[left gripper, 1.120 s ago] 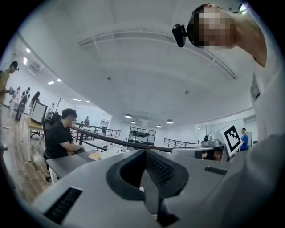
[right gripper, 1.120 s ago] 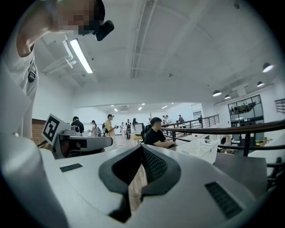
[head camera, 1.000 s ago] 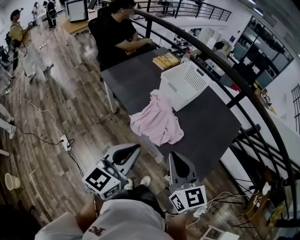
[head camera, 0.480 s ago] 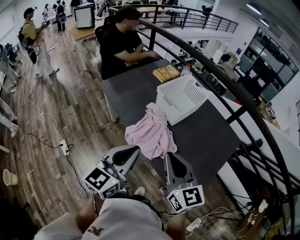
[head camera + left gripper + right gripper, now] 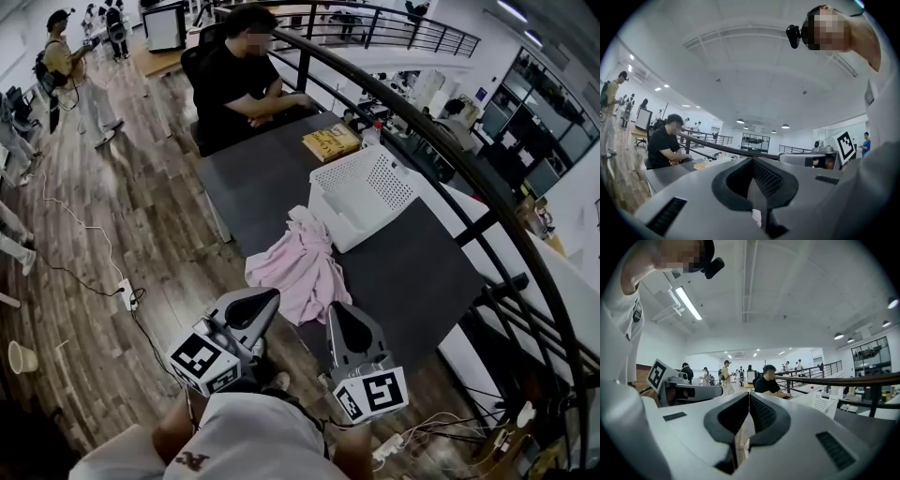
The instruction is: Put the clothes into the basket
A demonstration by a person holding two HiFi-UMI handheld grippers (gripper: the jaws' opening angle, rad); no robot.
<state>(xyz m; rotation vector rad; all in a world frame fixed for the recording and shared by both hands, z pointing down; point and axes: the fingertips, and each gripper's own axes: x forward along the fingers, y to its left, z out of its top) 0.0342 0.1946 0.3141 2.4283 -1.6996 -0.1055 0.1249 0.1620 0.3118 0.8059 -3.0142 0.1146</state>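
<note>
Pink garment [image 5: 298, 267] slumped on the desk [image 5: 412, 272] against the white basket [image 5: 370, 192]; left tongs [image 5: 270, 298] and right tongs [image 5: 336, 311] both closed, empty, near it.

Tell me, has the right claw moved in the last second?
Yes. The right claw has advanced toward the table; its tip now sits nearer the pink garment lying there.

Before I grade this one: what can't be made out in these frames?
Basket inside: head view, too small and angled; whether it holds clothes cannot be told.
Pink cloth: head view, folds hide whether it is one garment or several.
Book cover print: head view, too small to read.
</note>
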